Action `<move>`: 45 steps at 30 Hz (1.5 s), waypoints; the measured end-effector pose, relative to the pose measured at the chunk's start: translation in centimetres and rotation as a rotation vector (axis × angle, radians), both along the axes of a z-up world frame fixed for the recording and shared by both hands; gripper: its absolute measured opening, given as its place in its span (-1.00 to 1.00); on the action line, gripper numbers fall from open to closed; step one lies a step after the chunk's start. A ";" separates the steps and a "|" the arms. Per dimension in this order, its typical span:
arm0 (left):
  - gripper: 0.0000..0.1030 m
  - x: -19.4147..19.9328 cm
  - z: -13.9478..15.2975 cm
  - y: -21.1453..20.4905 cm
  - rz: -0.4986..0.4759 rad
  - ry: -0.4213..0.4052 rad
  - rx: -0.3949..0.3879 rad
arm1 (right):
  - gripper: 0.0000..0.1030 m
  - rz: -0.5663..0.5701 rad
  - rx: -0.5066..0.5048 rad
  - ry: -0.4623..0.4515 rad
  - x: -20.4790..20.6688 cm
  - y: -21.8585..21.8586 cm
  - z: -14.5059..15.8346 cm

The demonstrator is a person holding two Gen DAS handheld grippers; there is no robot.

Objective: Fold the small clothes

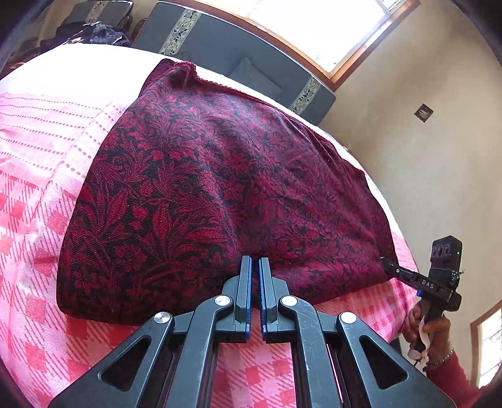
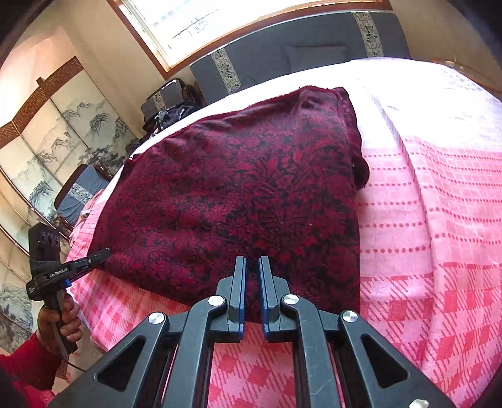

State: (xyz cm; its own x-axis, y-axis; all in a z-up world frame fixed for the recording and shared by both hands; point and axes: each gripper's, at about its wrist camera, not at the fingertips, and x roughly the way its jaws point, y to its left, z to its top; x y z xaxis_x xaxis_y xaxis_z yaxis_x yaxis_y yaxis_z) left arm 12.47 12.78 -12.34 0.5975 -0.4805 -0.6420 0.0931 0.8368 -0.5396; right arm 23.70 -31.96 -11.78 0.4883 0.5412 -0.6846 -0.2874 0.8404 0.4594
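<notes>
Now both grippers, left [image 1: 254, 260] and right [image 2: 252, 260], pinch the near edge of the dark red cloth [image 1: 219, 175] at mid-frame, fingers nearly closed on it.

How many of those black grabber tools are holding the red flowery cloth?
2. The left gripper pinches the near edge of the dark red floral cloth at one end; the right gripper pinches it at the other.

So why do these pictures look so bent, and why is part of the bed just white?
Left wrist view: the fisheye lens bows the bed into a dome with dark corners, and the window is blown out. Right wrist view: same curving, and sunlight bleaches the bedspread's far end; the dark red cloth stays sharp.
</notes>
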 end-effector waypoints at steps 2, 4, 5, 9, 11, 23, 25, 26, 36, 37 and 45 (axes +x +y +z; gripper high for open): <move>-0.89 0.3 0.2 -0.5 -0.002 0.007 0.017 | -0.99 -0.019 0.010 0.022 0.3 -0.3 -0.1; -0.89 0.1 1.0 -1.0 -0.010 -0.003 0.061 | -0.98 -0.040 -0.011 0.011 0.1 -0.3 0.6; -0.88 0.0 1.5 -1.4 -0.014 -0.019 0.098 | -0.82 -0.042 -0.019 -0.012 -0.2 -0.1 1.3; -0.88 -0.9 3.7 -3.4 -0.031 -0.120 0.263 | -0.78 0.036 -0.005 -0.110 -1.1 2.7 4.8; -0.86 -0.8 4.0 -4.3 -0.044 -0.133 0.311 | -0.78 0.090 -0.010 -0.134 -1.3 5.0 5.7; -0.85 0.3 2.0 -4.4 -0.029 -0.086 0.371 | -0.78 0.237 -0.112 -0.017 -0.6 12.7 0.9; -0.85 0.4 1.8 -4.4 -0.028 -0.083 0.372 | -0.81 0.232 -0.097 -0.011 -0.6 12.5 0.7; -0.85 0.5 1.7 -4.5 -0.029 -0.084 0.378 | -0.81 0.232 -0.092 -0.007 -0.5 12.5 0.7; -0.85 0.6 1.6 -4.9 -0.042 -0.095 0.426 | -0.76 0.227 -0.046 -0.031 -0.5 11.5 2.3; -0.85 0.6 1.5 -5.0 -0.044 -0.096 0.433 | -0.76 0.225 -0.036 -0.044 -0.3 11.3 2.9; -0.85 0.6 1.4 -5.5 -0.050 -0.098 0.468 | -0.76 0.199 -0.044 -0.106 7.0 12.9 6.6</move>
